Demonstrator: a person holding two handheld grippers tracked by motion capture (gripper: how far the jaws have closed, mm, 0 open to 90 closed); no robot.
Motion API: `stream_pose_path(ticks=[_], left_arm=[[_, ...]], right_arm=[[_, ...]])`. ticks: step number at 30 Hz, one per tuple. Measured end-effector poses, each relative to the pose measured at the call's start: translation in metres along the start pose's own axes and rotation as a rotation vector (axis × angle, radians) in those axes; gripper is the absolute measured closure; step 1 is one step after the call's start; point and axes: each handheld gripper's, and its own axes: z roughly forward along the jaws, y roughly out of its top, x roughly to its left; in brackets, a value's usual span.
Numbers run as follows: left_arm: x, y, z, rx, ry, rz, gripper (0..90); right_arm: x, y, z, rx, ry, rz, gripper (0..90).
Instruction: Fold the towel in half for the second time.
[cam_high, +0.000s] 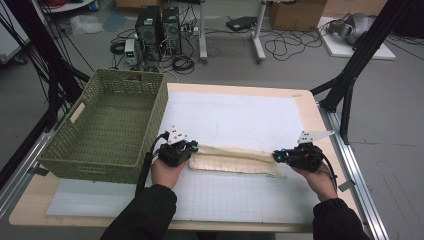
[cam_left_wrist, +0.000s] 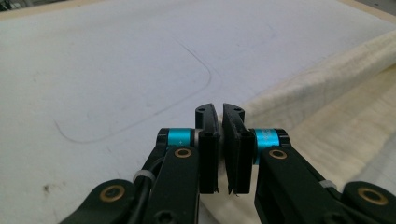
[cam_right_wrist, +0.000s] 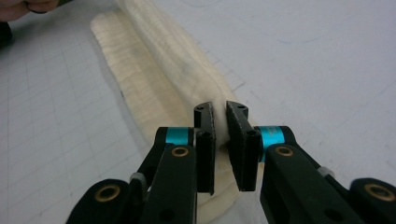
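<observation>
A long cream towel (cam_high: 232, 159) lies folded lengthwise across the white mat (cam_high: 235, 117), between my two hands. My left gripper (cam_high: 192, 148) sits at the towel's left end. In the left gripper view its jaws (cam_left_wrist: 220, 109) stand almost together, with no cloth seen between them, and the towel (cam_left_wrist: 336, 107) lies just to their right. My right gripper (cam_high: 276, 156) is at the towel's right end. Its jaws (cam_right_wrist: 219, 108) stand shut to a narrow slit over the end of the towel (cam_right_wrist: 154, 70), which stretches away towards the other hand.
A green woven basket (cam_high: 160, 107) stands empty at the table's left, close to my left hand. A gridded mat (cam_high: 235, 197) covers the near part of the table. A black stand leg (cam_high: 345, 107) rises past the right edge.
</observation>
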Motion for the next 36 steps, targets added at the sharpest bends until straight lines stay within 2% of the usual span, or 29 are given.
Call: stream_pose_path(ticks=[8,12,14,15,18,20,21,25,27,29,31,33,34,36], left_arm=[[-0.009,-0.017,-0.007,0.054,-0.035,0.013,83.7],[-0.011,-0.022,-0.009,0.087,-0.056,0.012,82.0],[-0.010,-0.023,-0.010,0.095,-0.072,0.000,78.3],[-0.010,-0.023,-0.011,0.096,-0.073,0.001,75.0],[-0.009,-0.020,-0.016,0.089,-0.090,-0.012,64.4],[-0.009,-0.017,-0.021,0.082,-0.096,-0.006,61.5],[-0.010,-0.015,-0.023,0.078,-0.099,-0.011,58.5],[-0.010,-0.006,-0.030,0.053,-0.104,0.002,56.2],[-0.011,-0.002,-0.031,0.050,-0.099,0.008,56.2],[-0.013,0.001,-0.028,0.054,-0.093,0.013,58.8],[-0.014,0.003,-0.021,0.061,-0.105,0.016,68.9],[-0.014,0.003,-0.013,0.081,-0.095,0.010,80.0],[-0.014,0.002,-0.010,0.089,-0.103,0.006,84.1],[-0.016,0.000,-0.003,0.129,-0.107,0.016,86.5]], right_arm=[[0.008,-0.015,0.002,0.030,0.010,-0.012,80.9],[0.010,-0.021,0.004,0.051,0.016,0.005,79.7],[0.010,-0.024,0.005,0.062,0.019,0.003,76.7],[0.010,-0.024,0.005,0.065,0.022,0.008,71.6],[0.009,-0.023,0.001,0.040,0.019,0.022,62.4],[0.009,-0.021,-0.003,0.020,0.022,0.047,55.7],[0.009,-0.020,-0.006,0.010,0.021,0.043,54.3],[0.011,-0.010,-0.016,-0.031,0.015,0.039,49.4],[0.013,-0.005,-0.017,-0.049,0.023,0.039,49.8],[0.016,-0.001,-0.014,-0.046,0.019,0.028,56.6],[0.019,0.002,-0.006,-0.030,0.012,0.010,66.3],[0.021,0.004,0.003,-0.014,0.020,0.008,72.9],[0.022,0.005,0.007,-0.002,0.020,0.004,75.6],[0.024,0.006,0.014,0.017,0.029,-0.004,78.7]])
